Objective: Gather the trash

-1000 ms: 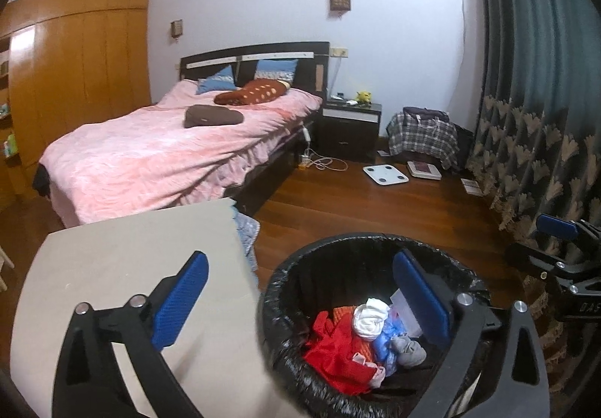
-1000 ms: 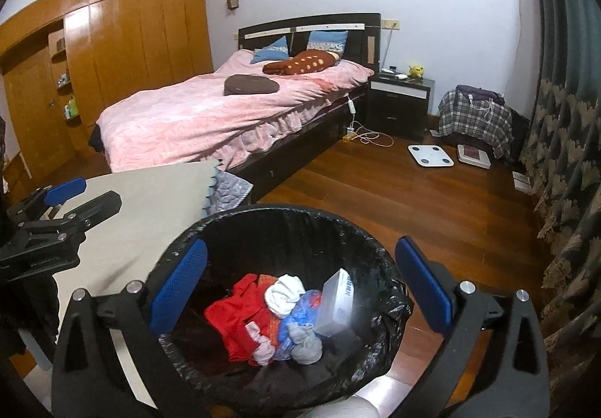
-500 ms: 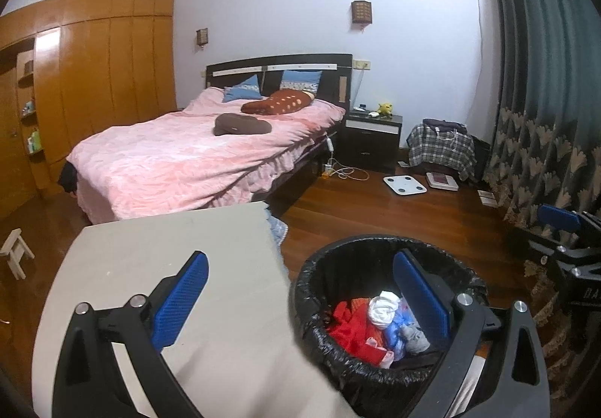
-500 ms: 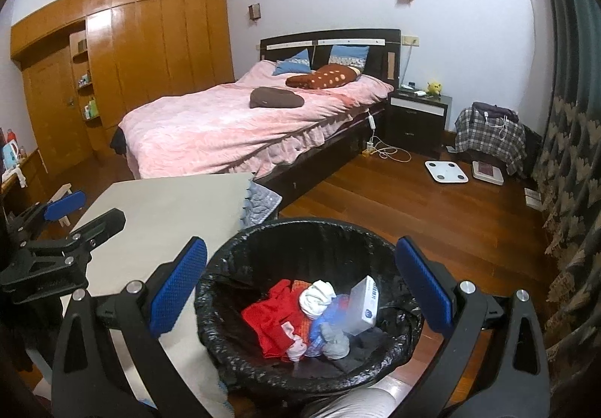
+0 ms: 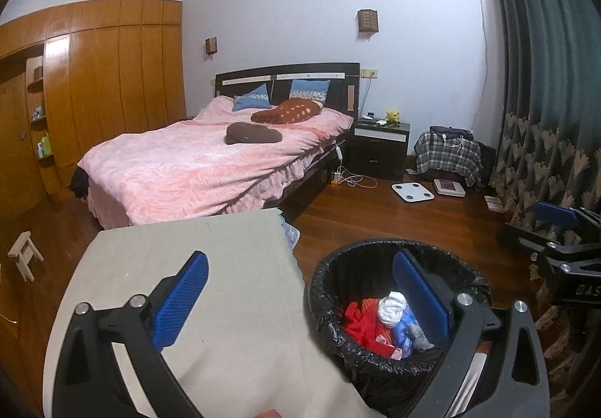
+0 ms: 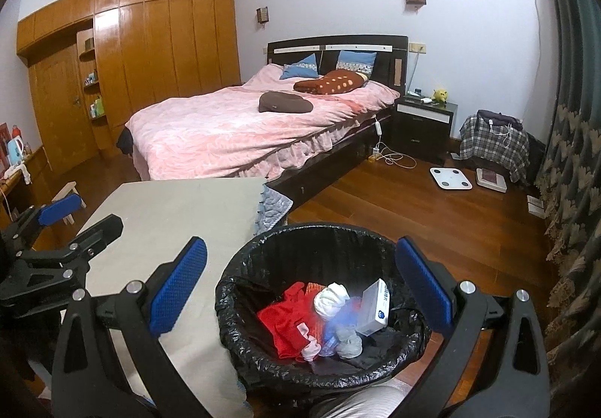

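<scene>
The left tool (image 5: 296, 294) hung wide and empty over the bare surface (image 5: 225, 249). The right tool (image 6: 300, 279), equally wide, hovered above the bin (image 6: 323, 309) holding the trash (image 6: 326, 316). Judged risk: knocking its near rim could tip it.

1. A round bin lined with a crinkled black plastic bag (image 6: 323, 309) stands upright on the wooden floor, low in the right wrist frame, just beside the desk's edge; it also shows at lower right in the left wrist frame (image 5: 398, 309).
2. Inside lie a crumpled red cloth (image 6: 289, 320), a white balled sock (image 6: 330, 299), a grey sock (image 6: 349, 341) and a tilted white cardboard box (image 6: 373, 307), piled together.
</scene>
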A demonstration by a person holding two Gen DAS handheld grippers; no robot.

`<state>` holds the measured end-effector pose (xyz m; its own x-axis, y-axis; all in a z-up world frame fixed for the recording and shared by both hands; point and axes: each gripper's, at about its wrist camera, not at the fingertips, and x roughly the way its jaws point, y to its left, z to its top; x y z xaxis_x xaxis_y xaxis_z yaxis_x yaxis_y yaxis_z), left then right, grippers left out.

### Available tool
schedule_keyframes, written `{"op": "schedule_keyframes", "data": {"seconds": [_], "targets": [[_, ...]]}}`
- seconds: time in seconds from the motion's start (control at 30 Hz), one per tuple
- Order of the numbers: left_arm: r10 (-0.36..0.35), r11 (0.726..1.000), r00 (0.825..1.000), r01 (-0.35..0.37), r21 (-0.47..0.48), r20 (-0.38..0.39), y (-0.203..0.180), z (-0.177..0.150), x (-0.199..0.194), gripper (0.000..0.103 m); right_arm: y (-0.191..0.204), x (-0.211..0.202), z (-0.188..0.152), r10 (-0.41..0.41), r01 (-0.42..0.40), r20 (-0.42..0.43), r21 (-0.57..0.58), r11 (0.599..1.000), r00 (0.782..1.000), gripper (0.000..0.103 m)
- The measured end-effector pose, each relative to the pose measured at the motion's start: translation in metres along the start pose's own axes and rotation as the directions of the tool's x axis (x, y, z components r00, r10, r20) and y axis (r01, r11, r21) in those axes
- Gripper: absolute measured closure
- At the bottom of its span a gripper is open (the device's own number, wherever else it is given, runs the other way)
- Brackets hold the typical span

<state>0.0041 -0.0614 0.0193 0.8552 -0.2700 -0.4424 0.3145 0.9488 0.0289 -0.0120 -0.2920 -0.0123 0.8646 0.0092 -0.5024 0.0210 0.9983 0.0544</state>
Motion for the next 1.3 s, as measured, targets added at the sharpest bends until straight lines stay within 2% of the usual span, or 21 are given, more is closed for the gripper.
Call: {"op": "schedule_keyframes", "data": {"seconds": [1.3], "targets": [[0.018,1.0,1.0,-0.018,-0.013,0.008,0.0039,0.0028,-0.0042,0.006,0.0053,0.0003,0.0009,0.004,-0.004,0.001,-0.002,1.0,1.0,0.005]]}}
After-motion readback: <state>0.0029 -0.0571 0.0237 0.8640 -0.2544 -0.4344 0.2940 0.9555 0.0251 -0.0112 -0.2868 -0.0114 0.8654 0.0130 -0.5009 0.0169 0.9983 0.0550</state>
